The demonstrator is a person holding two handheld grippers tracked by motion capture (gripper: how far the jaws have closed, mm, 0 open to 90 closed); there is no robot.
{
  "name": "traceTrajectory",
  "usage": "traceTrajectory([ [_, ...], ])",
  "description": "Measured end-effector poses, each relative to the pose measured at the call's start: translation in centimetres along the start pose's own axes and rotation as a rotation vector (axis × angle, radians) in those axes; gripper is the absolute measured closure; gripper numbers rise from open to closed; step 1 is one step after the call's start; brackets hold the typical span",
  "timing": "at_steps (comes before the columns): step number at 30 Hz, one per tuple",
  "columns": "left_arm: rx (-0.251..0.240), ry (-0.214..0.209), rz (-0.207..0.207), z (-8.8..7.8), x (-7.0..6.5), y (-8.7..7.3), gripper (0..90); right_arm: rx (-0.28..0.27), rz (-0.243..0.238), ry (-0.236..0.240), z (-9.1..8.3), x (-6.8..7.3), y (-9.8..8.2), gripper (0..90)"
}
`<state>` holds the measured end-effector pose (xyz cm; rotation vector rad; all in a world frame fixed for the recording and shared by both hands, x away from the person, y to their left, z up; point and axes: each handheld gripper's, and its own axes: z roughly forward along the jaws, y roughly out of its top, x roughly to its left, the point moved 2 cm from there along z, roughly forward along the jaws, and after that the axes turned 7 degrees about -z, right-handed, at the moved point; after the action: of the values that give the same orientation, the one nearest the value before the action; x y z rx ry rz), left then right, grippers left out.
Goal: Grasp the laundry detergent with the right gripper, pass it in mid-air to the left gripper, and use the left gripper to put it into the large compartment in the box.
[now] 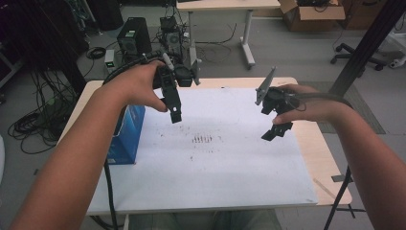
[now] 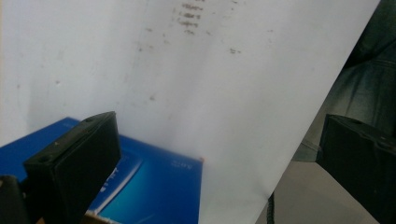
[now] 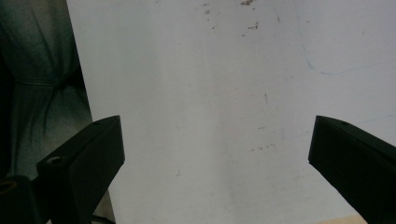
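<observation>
- High view hides a good part of the blue box (image 1: 128, 136): the person's left forearm crosses over it, so its top and far end cannot be made out, and its print is too blurred to read.
- Left gripper view cuts the same box (image 2: 159, 186) off at the bottom edge, with the near jaw covering one corner of it.
- Both grippers hang in the air above the white board (image 1: 230, 167), touching nothing; the left gripper (image 1: 173, 112) is held over the board's left part, the right gripper (image 1: 276, 130) over its right part, well apart from each other.
- The left gripper's jaws stand wide apart, with bare board and the box's edge between them in its own view.
- The right gripper (image 3: 217, 154) also has its jaws spread wide, with nothing but white board (image 3: 210, 93) between them.
- The blue box stands on the table's left side, against the board's left edge, below and to the left of the left gripper, near it but not between its jaws.
- A patch of dark marks (image 1: 203, 140) sits in the middle of the board, between the two grippers.
- The board's middle and near part lie open; its near edge overhangs toward the person, and a strip of the wooden table (image 1: 325, 158) shows bare along the right.
</observation>
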<state>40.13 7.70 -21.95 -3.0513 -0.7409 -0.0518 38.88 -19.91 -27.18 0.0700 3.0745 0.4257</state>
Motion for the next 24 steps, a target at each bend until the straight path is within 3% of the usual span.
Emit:
traceTrajectory([
  [4, 0.012, -0.017, 0.036, 1.1, -0.2, 0.1, 0.2, 0.025, 0.002, 0.012, 0.3, -0.2, 0.0, 3.6],
  [7, 0.024, -0.005, 0.045, 1.6, -0.2, 0.1, 0.3, 0.035, -0.006, 0.016, 0.5, -0.4, 0.1, 3.6],
  [13, 0.013, -0.011, 0.070, 1.8, -0.2, 0.1, 0.3, 0.041, -0.006, 0.026, 0.9, -1.0, 0.3, 3.9],
  [24, 0.003, -0.019, 0.077, 1.8, 0.6, 0.2, 0.3, 0.059, -0.002, 0.030, 0.6, -1.8, 0.5, 3.7],
])
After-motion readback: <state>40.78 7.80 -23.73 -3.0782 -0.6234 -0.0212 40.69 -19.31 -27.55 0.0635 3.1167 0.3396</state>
